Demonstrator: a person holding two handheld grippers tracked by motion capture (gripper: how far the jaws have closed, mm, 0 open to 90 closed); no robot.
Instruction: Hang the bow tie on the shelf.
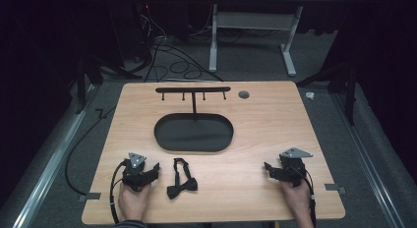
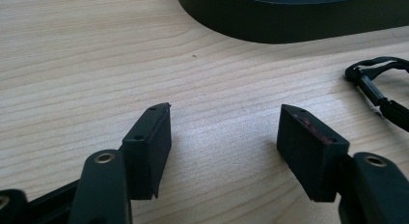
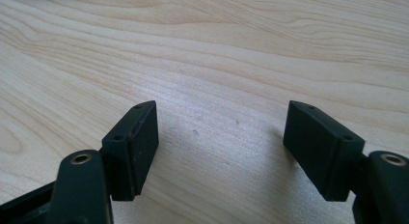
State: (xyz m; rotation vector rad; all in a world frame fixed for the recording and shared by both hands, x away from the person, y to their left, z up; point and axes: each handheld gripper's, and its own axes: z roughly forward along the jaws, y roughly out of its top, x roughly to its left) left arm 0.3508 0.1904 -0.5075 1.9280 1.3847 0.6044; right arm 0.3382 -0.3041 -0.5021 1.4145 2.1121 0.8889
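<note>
- a wooden table [image 1: 255,115] seen from above, with a person's two hands entering from the bottom edge, each holding a black two-jaw gripper.
- the left gripper [image 1: 153,170] rests near the front left of the table, pointing toward the middle; in the left gripper view [image 2: 224,132] its jaws stand wide apart with only bare wood between them, holding nothing.
- the right gripper [image 1: 268,169] sits near the front right of the table, well apart from the left one; in the right gripper view [image 3: 219,137] its jaws are also spread wide over bare wood, with nothing gripped.
- a black bow tie [image 1: 181,185] lies flat on the table just beside the left gripper, on its inner side, with its neck strap [image 1: 181,165] looped away from the person; neither gripper touches it.
- in the left gripper view the strap [image 2: 378,86] and its clasp appear at the right edge, off to the side of the jaws.
- a black oval tray [image 1: 169,139] sits at the table's centre, beyond the bow tie; its rim [image 2: 289,26] crosses the top of the left gripper view.
- behind the tray stands a thin black rack [image 1: 193,90], a horizontal bar with small hooks hanging from it, on a single post.
- a small round grey grommet [image 1: 244,94] is set in the table to the right of the rack.
</note>
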